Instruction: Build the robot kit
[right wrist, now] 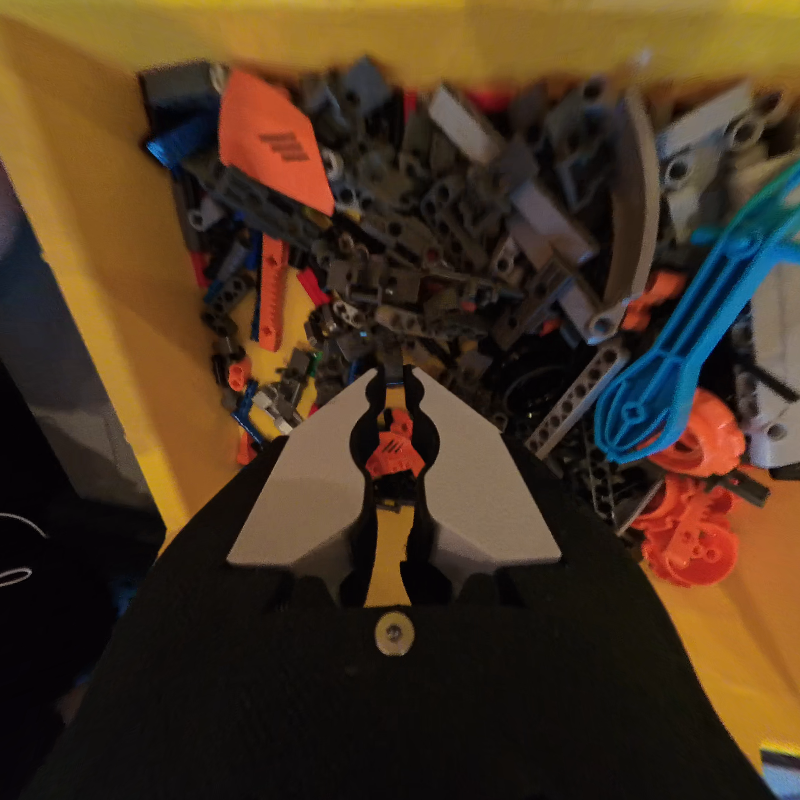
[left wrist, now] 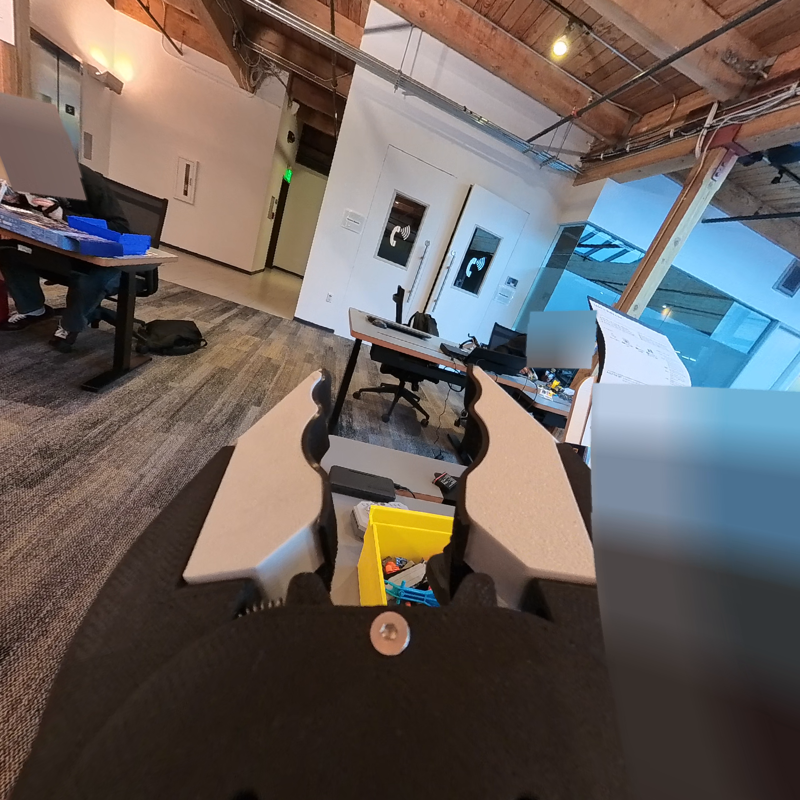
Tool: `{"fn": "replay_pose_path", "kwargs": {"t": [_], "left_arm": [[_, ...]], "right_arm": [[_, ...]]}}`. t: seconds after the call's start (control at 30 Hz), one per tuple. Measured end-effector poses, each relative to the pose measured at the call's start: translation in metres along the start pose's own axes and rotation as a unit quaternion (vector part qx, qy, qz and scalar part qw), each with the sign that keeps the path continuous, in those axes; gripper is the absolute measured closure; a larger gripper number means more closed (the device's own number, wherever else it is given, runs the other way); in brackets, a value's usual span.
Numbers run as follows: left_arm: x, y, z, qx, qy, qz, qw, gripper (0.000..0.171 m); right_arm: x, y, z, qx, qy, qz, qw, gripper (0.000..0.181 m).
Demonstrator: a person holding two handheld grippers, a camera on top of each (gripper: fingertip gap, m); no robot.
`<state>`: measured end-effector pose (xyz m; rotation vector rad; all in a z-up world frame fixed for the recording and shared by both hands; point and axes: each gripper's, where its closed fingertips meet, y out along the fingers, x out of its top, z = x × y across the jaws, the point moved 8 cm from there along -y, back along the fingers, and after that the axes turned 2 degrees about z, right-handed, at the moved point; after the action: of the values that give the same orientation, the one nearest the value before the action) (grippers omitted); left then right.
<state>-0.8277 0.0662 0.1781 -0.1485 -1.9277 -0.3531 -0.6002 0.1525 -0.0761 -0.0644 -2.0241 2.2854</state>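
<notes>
My right gripper (right wrist: 393,373) is down inside a yellow bin (right wrist: 108,225) full of loose plastic building pieces. Its jaws are almost closed and pinch a small dark grey piece (right wrist: 392,361) at the tips. An orange piece (right wrist: 391,454) shows through the gap behind the tips. My left gripper (left wrist: 397,375) is open and empty, held up in the air above the same yellow bin (left wrist: 407,530), which shows between its fingers.
In the bin lie an orange panel (right wrist: 272,143), a long blue part (right wrist: 675,346), orange wheels (right wrist: 688,545) and grey beams. A black flat device (left wrist: 361,481) sits on the grey table (left wrist: 389,454). Office desks, chairs and a seated person (left wrist: 65,277) are farther off. My right fingertips sit around 40 cm from my left ones.
</notes>
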Motion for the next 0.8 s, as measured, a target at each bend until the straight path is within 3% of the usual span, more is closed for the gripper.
{"fn": "replay_pose_path", "kwargs": {"t": [0.2,0.27,0.43,0.53,0.7,0.8], "left_arm": [[0.0,0.001,0.0,0.0,0.001,0.002,1.0,0.113],[0.0,0.0,0.0,0.0,0.001,0.002,1.0,0.113],[0.0,-0.001,0.001,-0.001,-0.002,-0.002,1.0,0.113],[0.0,-0.001,0.001,0.0,-0.003,-0.002,1.0,0.113],[0.0,-0.001,0.0,0.001,0.001,0.0,1.0,0.113],[0.0,0.0,0.0,0.0,-0.001,0.0,1.0,0.113]], "right_arm": [[0.022,0.004,0.018,0.059,-0.075,-0.062,0.994,0.173],[0.024,0.004,0.029,0.085,-0.118,-0.068,0.987,0.156],[-0.013,-0.015,0.018,0.02,-0.138,-0.028,0.99,0.127],[-0.04,-0.014,0.007,-0.012,-0.106,0.04,0.994,0.117],[-0.038,-0.001,0.019,0.023,-0.128,0.086,0.988,0.12],[-0.038,0.004,0.021,0.025,-0.118,0.111,0.987,0.133]]}}
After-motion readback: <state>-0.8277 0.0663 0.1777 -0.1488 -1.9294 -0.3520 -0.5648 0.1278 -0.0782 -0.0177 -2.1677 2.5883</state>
